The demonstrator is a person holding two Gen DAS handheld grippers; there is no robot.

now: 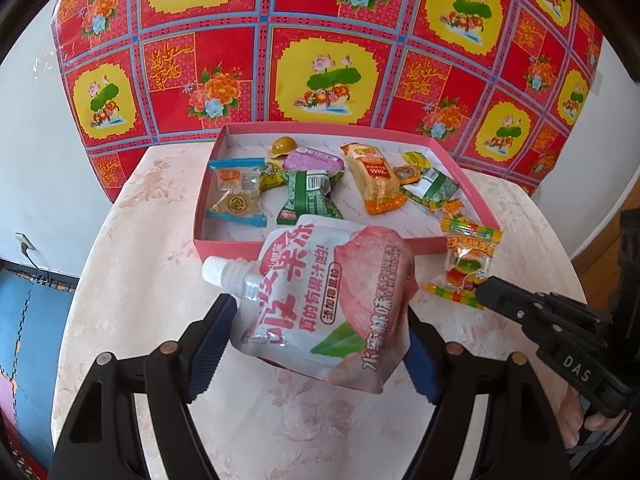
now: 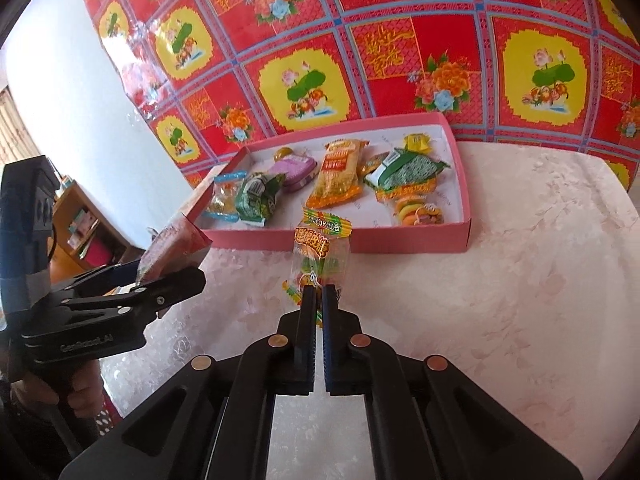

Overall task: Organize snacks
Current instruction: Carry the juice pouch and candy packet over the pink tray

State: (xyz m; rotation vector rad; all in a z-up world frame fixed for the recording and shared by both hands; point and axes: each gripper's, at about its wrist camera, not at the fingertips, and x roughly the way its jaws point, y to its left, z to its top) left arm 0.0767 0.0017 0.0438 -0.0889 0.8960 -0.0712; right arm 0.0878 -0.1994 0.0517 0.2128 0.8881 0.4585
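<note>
Both grippers loaded in front of the pink snack box; each one I hold carries a packet

In the left wrist view my left gripper (image 1: 320,344) at lower centre has its jaws set wide and clamped on the sides of the peach drink pouch (image 1: 324,300), white spout toward the left of frame, raised above the pale floral tablecloth (image 1: 280,420). In the right wrist view my right gripper (image 2: 318,296) at centre has its jaws pressed together on the lower edge of the gummy burger packet (image 2: 322,252), which stands upright just before the near wall of the pink box (image 2: 400,238). The box sits in the upper middle of both frames and holds assorted wrapped snacks. A red patterned cloth (image 2: 360,40) fills the background
</note>
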